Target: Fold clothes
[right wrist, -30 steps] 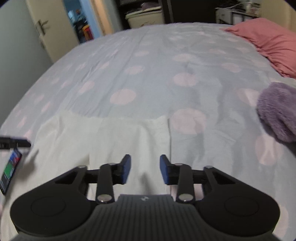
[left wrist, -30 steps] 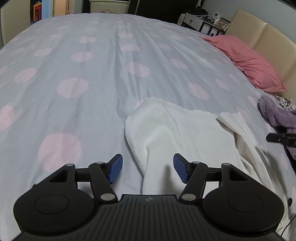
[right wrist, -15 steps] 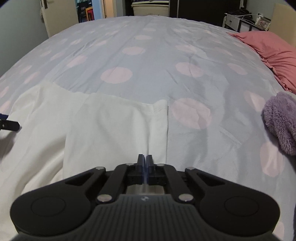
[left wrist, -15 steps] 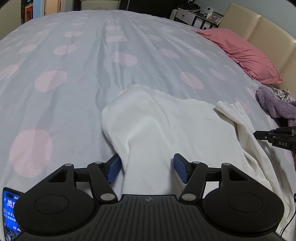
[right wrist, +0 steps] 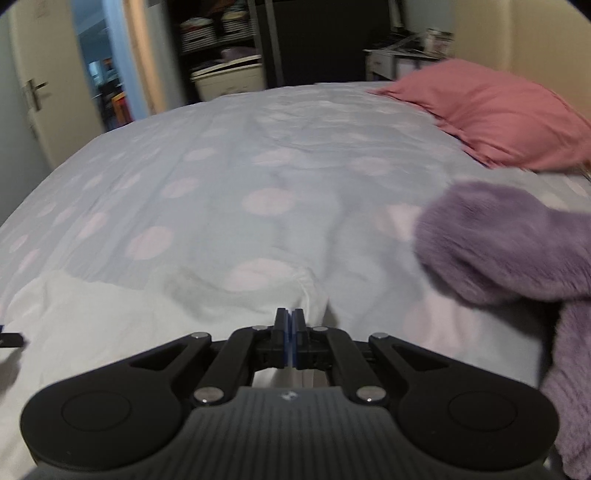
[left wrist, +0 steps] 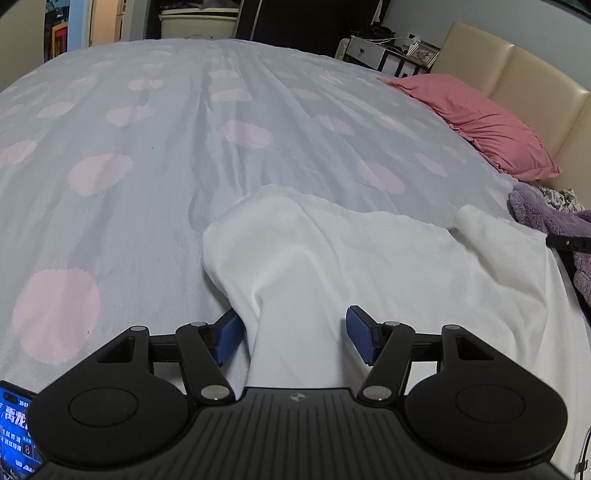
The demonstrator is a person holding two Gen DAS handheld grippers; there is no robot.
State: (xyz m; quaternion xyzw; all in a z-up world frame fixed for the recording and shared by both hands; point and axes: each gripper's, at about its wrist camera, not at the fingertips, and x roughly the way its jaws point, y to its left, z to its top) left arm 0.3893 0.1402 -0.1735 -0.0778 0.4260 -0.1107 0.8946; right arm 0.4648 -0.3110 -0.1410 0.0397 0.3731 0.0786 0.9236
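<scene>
Your white garment (left wrist: 332, 258) lies spread on the bed (left wrist: 166, 155), near its close edge, over the grey cover with pink dots. Your left gripper (left wrist: 291, 339) is spread wide, a raised ridge of the white cloth running between its blue pads, touching the left one. Your right gripper (right wrist: 289, 334) is pressed together on the garment's edge (right wrist: 306, 299), and the cloth bunches up just ahead of it. A fuzzy purple blanket (right wrist: 517, 251) sits just to the right of that gripper, close to the garment's side. A pink pillow (left wrist: 476, 122) rests well beyond it against the beige headboard (left wrist: 517, 74). A lit phone (left wrist: 14, 435) shows at the lower left corner beside your left gripper. Across the bed, a pale bin (left wrist: 199, 24) stands on the floor; its contents cannot be seen.
</scene>
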